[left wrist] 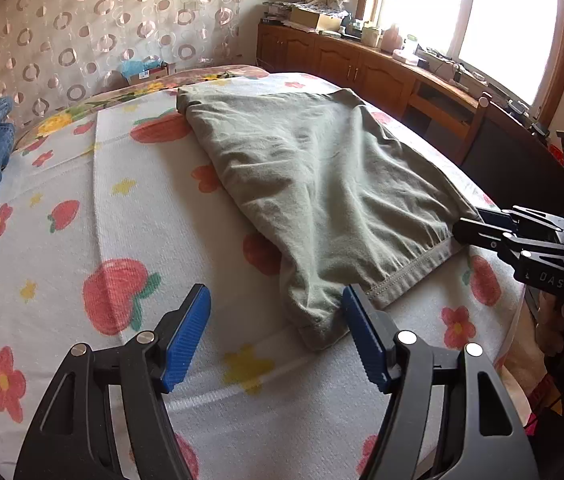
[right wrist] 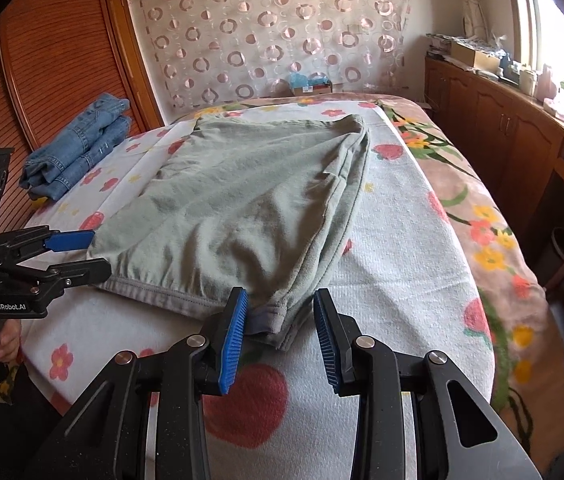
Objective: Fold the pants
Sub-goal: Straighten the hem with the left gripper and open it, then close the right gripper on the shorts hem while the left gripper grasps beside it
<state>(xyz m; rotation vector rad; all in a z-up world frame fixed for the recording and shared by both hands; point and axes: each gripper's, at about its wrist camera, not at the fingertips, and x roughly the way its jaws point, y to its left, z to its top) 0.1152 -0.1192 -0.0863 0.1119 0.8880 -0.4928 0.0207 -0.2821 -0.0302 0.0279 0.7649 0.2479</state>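
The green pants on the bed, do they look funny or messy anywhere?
A little. The grey-green cotton pants lie flat on the strawberry-print blanket, but they are wrinkled, and the right side is bunched into a thick, uneven fold. Nothing looks torn or spilled. The folded blue jeans sit tidy beside them.

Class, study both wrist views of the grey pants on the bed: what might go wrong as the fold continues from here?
1. Both grippers, left and right, are open at the near hem of the pants, so a pinch may catch only the top layer.
2. The cloth is already wrinkled; folding now could lock in creases.
3. The near edge sits close to the edge of the bed, so a pull might drag the pants off.
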